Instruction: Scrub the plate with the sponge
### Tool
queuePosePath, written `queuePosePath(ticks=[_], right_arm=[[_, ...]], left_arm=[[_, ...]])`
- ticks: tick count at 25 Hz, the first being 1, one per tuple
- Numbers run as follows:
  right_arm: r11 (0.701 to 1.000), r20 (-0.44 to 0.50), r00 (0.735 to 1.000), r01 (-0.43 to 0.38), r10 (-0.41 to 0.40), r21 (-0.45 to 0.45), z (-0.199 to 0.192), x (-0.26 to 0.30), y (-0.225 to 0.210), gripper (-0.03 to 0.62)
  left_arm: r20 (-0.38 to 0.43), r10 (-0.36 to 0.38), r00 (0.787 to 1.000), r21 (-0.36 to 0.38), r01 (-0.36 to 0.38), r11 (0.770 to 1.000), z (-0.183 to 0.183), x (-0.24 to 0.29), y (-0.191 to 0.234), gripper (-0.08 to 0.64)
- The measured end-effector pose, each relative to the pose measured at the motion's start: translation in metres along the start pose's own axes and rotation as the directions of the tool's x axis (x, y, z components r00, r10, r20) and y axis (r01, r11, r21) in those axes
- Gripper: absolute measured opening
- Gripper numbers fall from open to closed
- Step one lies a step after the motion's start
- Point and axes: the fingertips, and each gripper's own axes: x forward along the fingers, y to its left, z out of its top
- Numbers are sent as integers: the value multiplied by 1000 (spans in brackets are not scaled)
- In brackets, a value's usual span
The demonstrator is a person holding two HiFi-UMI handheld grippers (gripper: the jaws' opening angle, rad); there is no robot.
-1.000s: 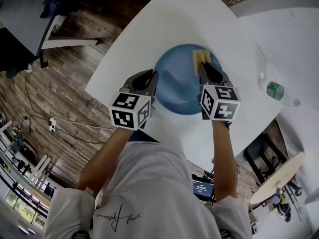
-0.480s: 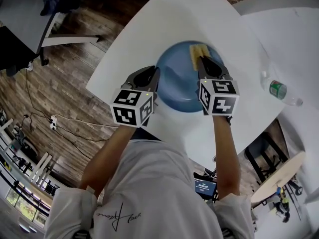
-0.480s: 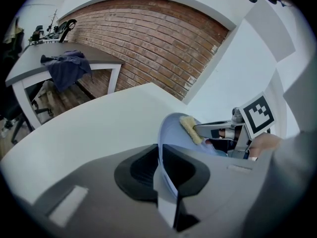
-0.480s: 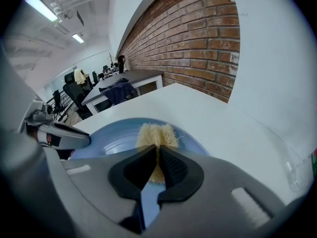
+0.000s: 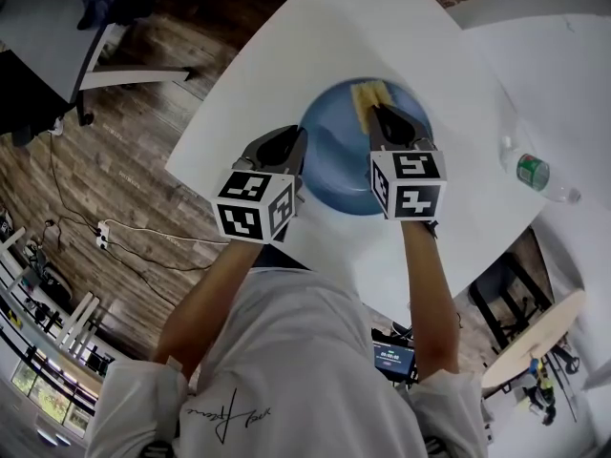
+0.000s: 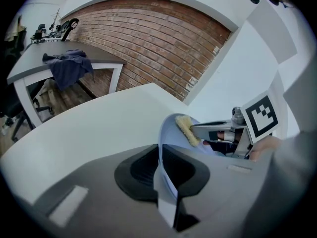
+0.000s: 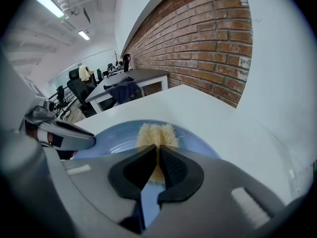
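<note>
Head view: sponge [image 5: 366,95] points lengthwise from right tool [image 5: 378,113], on plate [image 5: 336,156].

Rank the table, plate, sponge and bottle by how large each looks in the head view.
1. table
2. plate
3. bottle and sponge look about alike; the right gripper hides part of the sponge, so I leave them unranked.

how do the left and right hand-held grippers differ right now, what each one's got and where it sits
The left hand-held gripper is shut on the rim of the blue plate, while the right hand-held gripper is shut on the yellow sponge. The left one sits at the plate's edge; the right one reaches over the plate, with the sponge on its far part. Shared: both are closed on something.
</note>
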Motion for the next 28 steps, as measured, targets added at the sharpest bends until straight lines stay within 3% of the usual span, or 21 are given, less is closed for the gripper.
queuePosePath(ticks=[28], right_arm=[[990, -29, 997, -76, 74, -118, 2, 8, 48, 29]], left_arm=[[9, 2, 1000, -33, -2, 999, 1, -1, 2, 38]])
